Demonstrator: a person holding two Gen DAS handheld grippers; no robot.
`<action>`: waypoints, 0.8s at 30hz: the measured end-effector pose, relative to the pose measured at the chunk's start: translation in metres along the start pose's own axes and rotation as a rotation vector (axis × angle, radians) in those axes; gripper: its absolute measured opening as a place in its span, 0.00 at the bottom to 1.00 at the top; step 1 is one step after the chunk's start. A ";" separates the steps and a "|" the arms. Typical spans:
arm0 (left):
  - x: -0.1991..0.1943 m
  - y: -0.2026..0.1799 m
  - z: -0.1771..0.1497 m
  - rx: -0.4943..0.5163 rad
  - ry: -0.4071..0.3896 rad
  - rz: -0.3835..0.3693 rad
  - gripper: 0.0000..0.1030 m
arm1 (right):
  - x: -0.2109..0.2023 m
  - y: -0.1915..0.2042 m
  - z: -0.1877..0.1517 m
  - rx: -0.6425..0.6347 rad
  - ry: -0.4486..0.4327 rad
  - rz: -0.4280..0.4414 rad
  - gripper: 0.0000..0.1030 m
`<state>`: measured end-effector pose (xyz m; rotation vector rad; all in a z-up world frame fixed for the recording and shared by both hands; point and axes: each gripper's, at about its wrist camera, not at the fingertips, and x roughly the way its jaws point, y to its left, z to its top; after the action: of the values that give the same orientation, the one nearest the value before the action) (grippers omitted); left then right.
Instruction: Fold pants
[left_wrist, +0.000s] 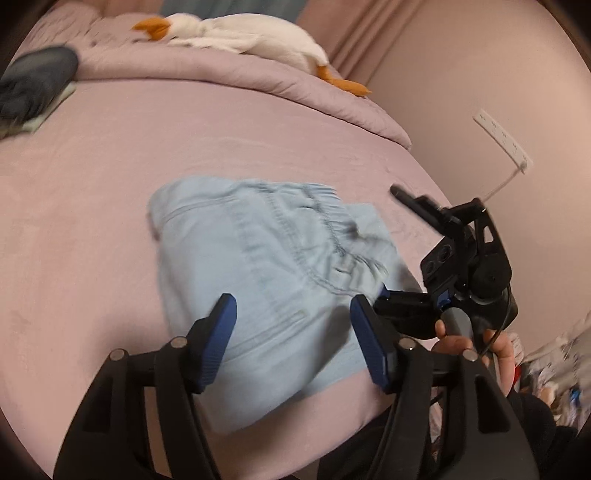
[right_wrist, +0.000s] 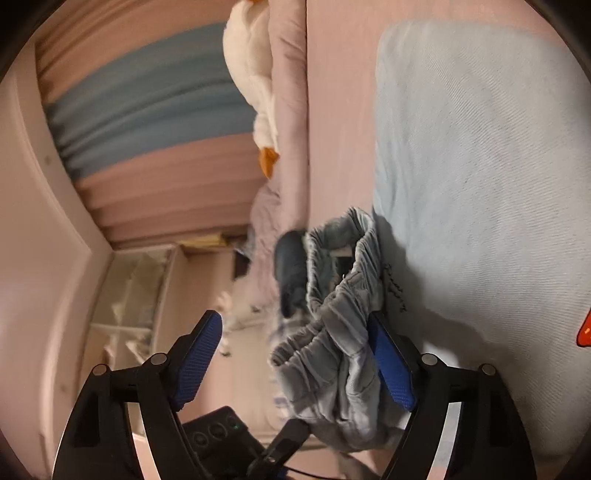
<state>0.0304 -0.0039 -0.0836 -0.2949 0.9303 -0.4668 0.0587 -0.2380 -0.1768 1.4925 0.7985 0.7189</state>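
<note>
Light blue pants lie folded on the pink bed sheet, the gathered elastic waistband toward the far right. My left gripper hovers over the near part of the pants, its blue pads wide apart with nothing pressed between them. A hand holds my right gripper at the right edge of the pants. In the right wrist view, which is rolled sideways, my right gripper is open. The waistband bunches against one pad and the other pad is clear. The pants fill the right side.
A white plush goose with orange beak and feet lies on the folded pink quilt at the far end. A dark item sits far left. A white power strip hangs on the wall. Curtains and shelves stand beyond the bed.
</note>
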 end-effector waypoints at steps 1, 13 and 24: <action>-0.002 0.004 0.000 -0.014 -0.002 0.004 0.62 | 0.006 0.005 -0.001 -0.029 0.016 -0.066 0.78; -0.012 0.051 -0.001 -0.245 0.008 0.103 0.83 | 0.062 0.059 -0.035 -0.490 0.118 -0.604 0.31; -0.018 0.056 0.001 -0.289 0.010 0.092 0.84 | 0.030 0.088 -0.026 -0.627 -0.029 -0.603 0.26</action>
<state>0.0366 0.0536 -0.0945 -0.5093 1.0176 -0.2484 0.0603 -0.2012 -0.0874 0.6443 0.8424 0.4238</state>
